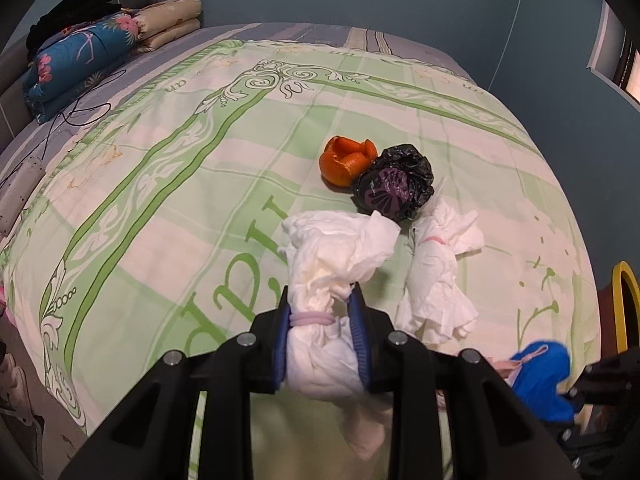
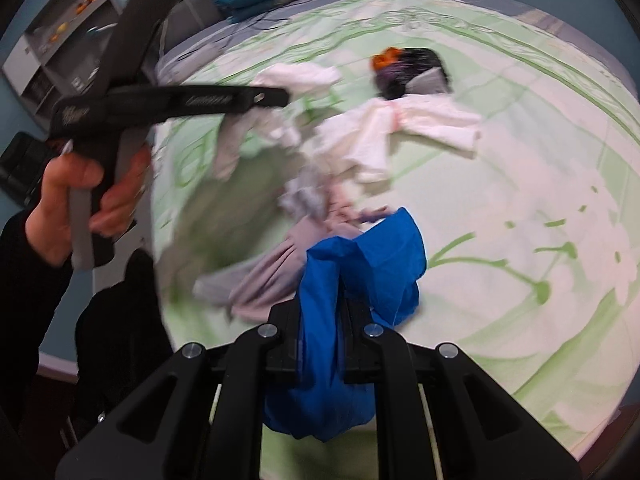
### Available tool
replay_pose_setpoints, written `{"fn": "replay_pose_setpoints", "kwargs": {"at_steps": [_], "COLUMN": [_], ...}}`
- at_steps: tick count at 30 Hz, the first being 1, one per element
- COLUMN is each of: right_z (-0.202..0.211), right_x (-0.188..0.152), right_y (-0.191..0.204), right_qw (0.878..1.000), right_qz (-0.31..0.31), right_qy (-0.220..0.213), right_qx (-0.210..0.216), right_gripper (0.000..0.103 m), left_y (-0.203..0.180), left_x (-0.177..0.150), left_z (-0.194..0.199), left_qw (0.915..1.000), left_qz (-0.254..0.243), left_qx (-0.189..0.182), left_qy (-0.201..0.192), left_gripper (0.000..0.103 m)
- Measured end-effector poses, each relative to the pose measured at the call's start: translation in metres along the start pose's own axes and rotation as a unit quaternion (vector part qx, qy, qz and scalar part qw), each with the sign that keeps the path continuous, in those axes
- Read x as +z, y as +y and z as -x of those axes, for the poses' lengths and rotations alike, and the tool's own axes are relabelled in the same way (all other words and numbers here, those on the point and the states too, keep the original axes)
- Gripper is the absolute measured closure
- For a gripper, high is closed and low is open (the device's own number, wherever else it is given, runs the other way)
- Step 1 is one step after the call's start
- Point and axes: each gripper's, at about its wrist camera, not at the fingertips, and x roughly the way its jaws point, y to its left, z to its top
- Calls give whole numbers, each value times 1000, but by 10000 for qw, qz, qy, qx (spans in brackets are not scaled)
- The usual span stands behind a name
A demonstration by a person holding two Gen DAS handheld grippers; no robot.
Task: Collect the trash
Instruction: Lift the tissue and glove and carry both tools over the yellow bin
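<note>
My left gripper [image 1: 320, 300] is shut on a white tissue bundle [image 1: 332, 256] tied with a pink rubber band, held above the green bedspread [image 1: 180, 184]. My right gripper [image 2: 340, 312] is shut on a blue bag [image 2: 360, 264]; the blue bag also shows in the left wrist view [image 1: 540, 376]. On the bed lie a second white tissue bundle [image 1: 436, 272], a crumpled black bag [image 1: 394, 182] and an orange peel [image 1: 346, 160]. The right wrist view is blurred; it shows the left gripper's body [image 2: 172, 102], the hand on it, and the second tissue bundle [image 2: 404, 128].
Folded blankets [image 1: 80, 60] and black clothing are stacked at the bed's far left, with a black cable [image 1: 76, 112] beside them. A yellow-rimmed object [image 1: 626, 304] stands off the bed's right edge. A shelf [image 2: 64, 36] stands left of the bed.
</note>
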Motion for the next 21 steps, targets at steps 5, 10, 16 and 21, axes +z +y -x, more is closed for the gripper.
{"fn": "replay_pose_setpoints", "kwargs": {"at_steps": [5, 10, 16, 21], "right_z": [6, 22, 50, 75], "right_x": [-4, -9, -16, -23], "right_y": [17, 25, 26, 22], "right_qw": [9998, 9994, 9988, 9980], "right_qz": [167, 229, 204, 162], "right_qy": [-40, -167, -370, -556], "right_qx": [121, 187, 247, 256], "right_gripper": [94, 95, 95, 95], "left_y": [2, 6, 7, 8], "left_x": [-5, -11, -22, -29], "left_z": [19, 43, 65, 81], "left_qw": [9999, 9994, 9985, 9972], "left_qz": [61, 192, 332, 498], "left_qx": [68, 132, 163, 150], "left_qy": [-111, -258, -414, -543], "left_gripper": [78, 78, 78, 78]}}
